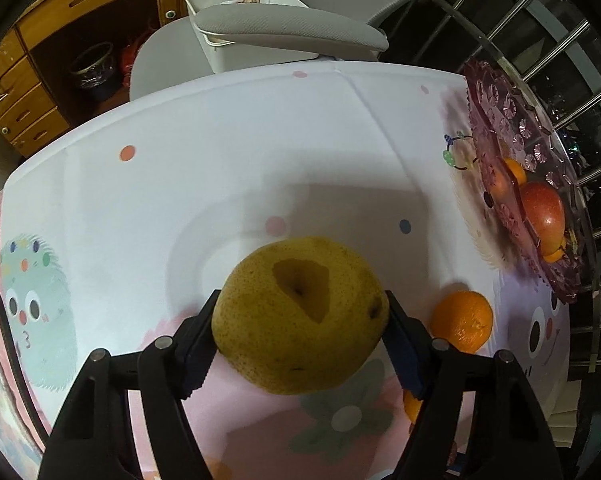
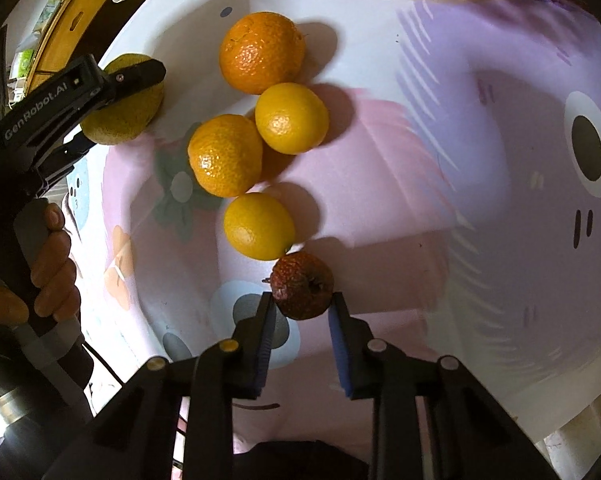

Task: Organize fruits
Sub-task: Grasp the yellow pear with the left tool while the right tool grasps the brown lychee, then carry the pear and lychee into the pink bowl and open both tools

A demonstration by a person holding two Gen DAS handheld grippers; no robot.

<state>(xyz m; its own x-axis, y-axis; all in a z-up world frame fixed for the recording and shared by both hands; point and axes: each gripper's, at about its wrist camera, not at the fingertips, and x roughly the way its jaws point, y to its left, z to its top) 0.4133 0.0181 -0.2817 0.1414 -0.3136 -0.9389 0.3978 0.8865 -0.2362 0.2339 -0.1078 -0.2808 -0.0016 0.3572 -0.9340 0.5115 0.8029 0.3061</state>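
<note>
The left fingers (image 1: 198, 344) press on either flank of a pear (image 1: 300, 316), one pad on each side at its widest girth, so the left gripper (image 1: 300, 340) pinches it just above the cloth (image 1: 220, 160). The right fingers (image 2: 266, 332) stand close together and nip a small, wrinkled brown fruit (image 2: 302, 290) between their tips; the right gripper (image 2: 302, 312) has it at the fruit's near half. Ahead of the right fingers lie four oranges (image 2: 260, 52) in a loose cluster, the nearest almost touching the brown fruit. Right of the left fingers sits another orange (image 1: 462, 320), and farther off that way a purple glass dish (image 1: 512, 152) holds an apple (image 1: 542, 210) and more oranges. The pear looks heavy, firm and smooth-skinned, with a dark bruised patch on top; it probably wants a grip across the middle, as now, since a hold nearer the top could let it roll out. The brown fruit seems light and shrivelled, perhaps soft or brittle, so gentle pressure would suit it; gripped this near its edge, it might slip. The oranges appear firm with a pebbly rind that should grip well. The left gripper's body reads "GenRobot.AI" in white letters; no other writing is legible.
</note>
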